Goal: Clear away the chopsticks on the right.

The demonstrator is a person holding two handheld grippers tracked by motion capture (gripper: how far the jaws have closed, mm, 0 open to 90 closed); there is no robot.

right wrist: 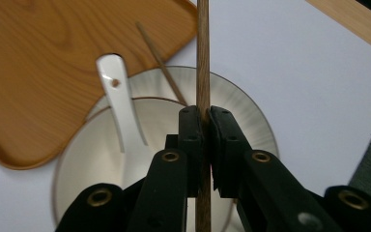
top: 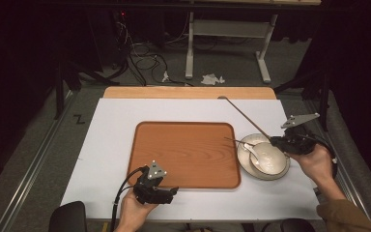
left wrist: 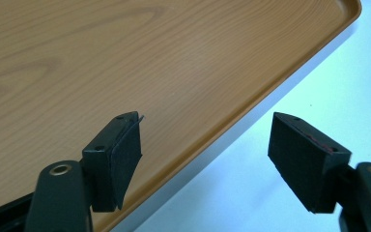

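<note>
A white sheet covers the table [top: 101, 159], and on it lies a wooden tray [top: 183, 154] whose inside stands bare. Just right of the tray sits a pale plate [top: 244, 145] carrying a bowl [top: 273, 162], and a white ceramic spoon [top: 252, 152] rests in the bowl with its handle pointing toward the tray. The right gripper [top: 276, 141] hangs over the far rim of the bowl with its jaws clamped on a long wooden chopstick [top: 244, 116], which slants up and away toward the table's far edge. A second chopstick [top: 233, 140] lies across the plate's rim, its tip toward the tray. The left gripper [top: 170, 192] rests at the tray's near edge, jaws apart and holding nothing. As a judgement, the work looks early: one chopstick is lifted, while the tray is unloaded and the plate, bowl, spoon and other chopstick remain where they sit. The high view gives the whole layout and both hands. The right gripper view shows the pads [right wrist: 193, 140] pinching the chopstick [right wrist: 203, 58] and a small hole in the spoon [right wrist: 118, 104] handle. The left gripper view shows the open pads [left wrist: 121, 159] straddling the tray's raised rim [left wrist: 251, 111].
</note>
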